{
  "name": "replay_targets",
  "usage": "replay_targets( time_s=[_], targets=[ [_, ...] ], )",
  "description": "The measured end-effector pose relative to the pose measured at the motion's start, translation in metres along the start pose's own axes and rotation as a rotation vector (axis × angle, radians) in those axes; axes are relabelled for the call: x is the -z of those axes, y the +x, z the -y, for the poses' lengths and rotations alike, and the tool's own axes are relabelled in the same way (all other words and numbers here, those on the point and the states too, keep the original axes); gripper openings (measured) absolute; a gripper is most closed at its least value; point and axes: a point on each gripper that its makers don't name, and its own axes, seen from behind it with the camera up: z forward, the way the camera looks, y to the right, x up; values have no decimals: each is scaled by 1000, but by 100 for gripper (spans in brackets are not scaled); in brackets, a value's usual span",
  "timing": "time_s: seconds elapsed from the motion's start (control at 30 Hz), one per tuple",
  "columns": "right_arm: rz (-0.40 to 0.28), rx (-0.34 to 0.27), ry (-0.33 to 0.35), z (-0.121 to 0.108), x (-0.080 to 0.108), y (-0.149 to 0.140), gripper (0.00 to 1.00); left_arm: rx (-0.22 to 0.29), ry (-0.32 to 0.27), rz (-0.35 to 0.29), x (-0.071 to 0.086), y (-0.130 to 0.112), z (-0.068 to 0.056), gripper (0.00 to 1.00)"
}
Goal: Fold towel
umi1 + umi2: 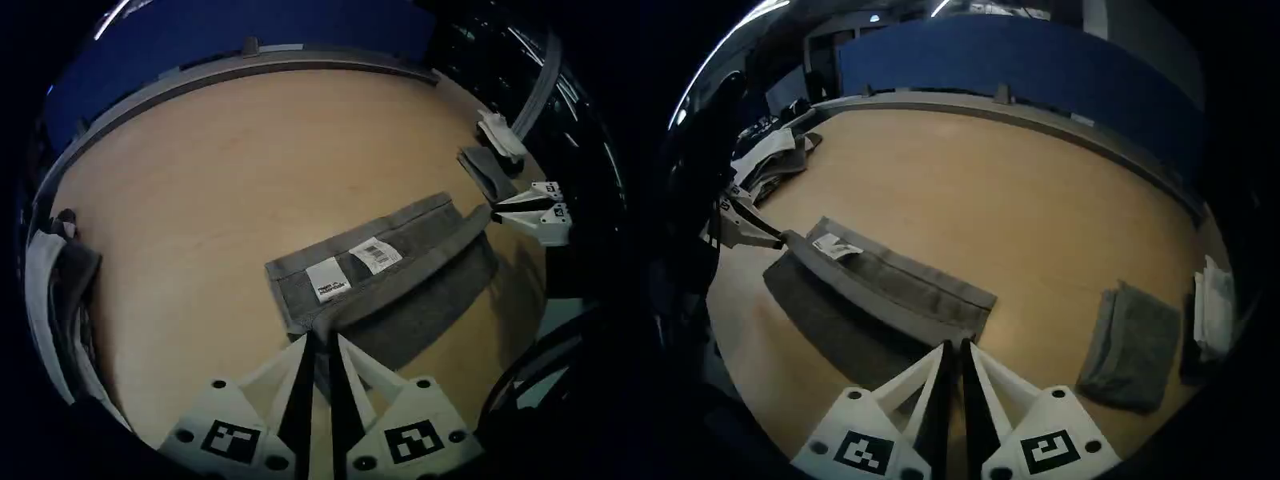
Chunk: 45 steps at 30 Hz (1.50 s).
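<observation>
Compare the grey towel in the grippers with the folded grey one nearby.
The held towel is stretched long, one edge lifted by left gripper and right gripper; the folded towel lies compact and untouched. The held towel shows white labels; the folded towel shows none. Both are grey.

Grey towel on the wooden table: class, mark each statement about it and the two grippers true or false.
1. The left gripper is shut on the grey towel. True.
2. The right gripper hangs open above the table. False: it is shut on the towel's edge.
3. The towel shows white labels. True.
4. The folded grey cloth lies on top of the towel. False: it lies apart on the table.
</observation>
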Motion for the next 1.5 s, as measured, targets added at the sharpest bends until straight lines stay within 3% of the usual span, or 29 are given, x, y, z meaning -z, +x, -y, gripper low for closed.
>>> replay_targets(
  time_s=[0.23,0.33,0.67,0.87,0.93,1.07,1.33,1.5],
  targets=[
    [31,23,-27,-6,-13,-1,16,13,24,0,-12,1,10,18],
    [42,37,-44,-10,-17,-2,33,19,34,-5,-15,3,14,23],
    [54,69,-91,-19,-27,-3,60,24,70,-22,-20,11,28,38],
    [16,54,-150,-33,-32,9,71,27,96,-40,-19,20,37,59],
    [8,49,-161,-35,-33,13,76,23,106,-47,-17,22,41,61],
    [-5,47,-170,-37,-31,18,87,4,124,-66,-11,27,46,93],
    [-22,45,-157,-33,-24,20,99,-4,132,-85,-1,28,47,94],
    [-20,49,-147,-29,-19,15,100,5,132,-90,2,25,46,94]
  ],
)
